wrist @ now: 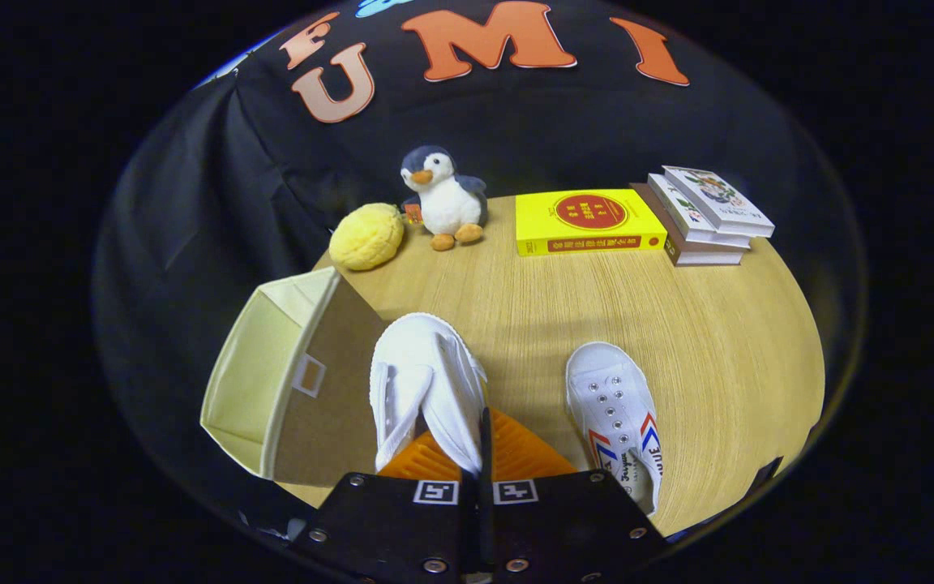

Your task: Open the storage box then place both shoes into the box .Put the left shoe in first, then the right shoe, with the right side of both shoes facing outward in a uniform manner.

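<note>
Two shoes show on the table [702,341]. Largest, the box [272,381] lies tipped, its mouth open, just left of the fingers. One shoe [426,389] is pinched in the gripper [477,454], jaws nearly closed on its side. The other shoe [617,414] sits right. Beyond: books [706,215], a yellow book [589,221], penguin [444,197], sponge [366,236].

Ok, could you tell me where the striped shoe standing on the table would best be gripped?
Probably at the heel collar, from above: the striped shoe stands sole-down, toe away, its opening upward and nearest the fingers, so one finger could slip inside. The gripper is shut on the plain white shoe.
</note>
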`<state>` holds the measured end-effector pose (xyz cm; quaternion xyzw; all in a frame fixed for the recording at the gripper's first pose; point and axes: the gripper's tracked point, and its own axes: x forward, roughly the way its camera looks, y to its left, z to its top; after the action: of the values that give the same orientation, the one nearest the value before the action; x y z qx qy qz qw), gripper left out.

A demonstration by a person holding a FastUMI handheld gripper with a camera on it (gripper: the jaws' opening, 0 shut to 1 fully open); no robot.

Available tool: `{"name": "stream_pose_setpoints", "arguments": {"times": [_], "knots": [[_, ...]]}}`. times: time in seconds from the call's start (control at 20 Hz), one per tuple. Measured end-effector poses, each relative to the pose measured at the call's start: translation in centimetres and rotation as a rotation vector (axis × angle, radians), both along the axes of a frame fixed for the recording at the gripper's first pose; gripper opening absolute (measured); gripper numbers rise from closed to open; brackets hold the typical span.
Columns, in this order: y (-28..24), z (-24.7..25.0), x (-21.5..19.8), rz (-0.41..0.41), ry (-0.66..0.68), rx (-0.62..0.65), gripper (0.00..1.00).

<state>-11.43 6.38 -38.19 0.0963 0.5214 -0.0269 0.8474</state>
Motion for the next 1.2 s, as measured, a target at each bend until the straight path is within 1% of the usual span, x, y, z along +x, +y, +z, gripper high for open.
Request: {"name": "stream_pose_setpoints", "arguments": {"times": [0.15,0.3,0.5,0.7,0.8,1.0,1.2], "knots": [[2.0,3.4,1.8,-0.017,-0.017,0.020,0.01],[4.8,5.6,3.6,-0.028,-0.019,0.059,0.02],[9.4,6.6,5.5,-0.005,-0.002,0.116,0.01],[14.2,4.8,6.4,0.018,0.062,0.150,0.02],[16.2,3.6,6.6,0.016,0.109,0.167,0.02],[19.3,0.6,7.2,0.012,0.184,0.156,0.03],[20.7,-2.9,7.2,-0.039,0.254,0.123,0.03]]}}
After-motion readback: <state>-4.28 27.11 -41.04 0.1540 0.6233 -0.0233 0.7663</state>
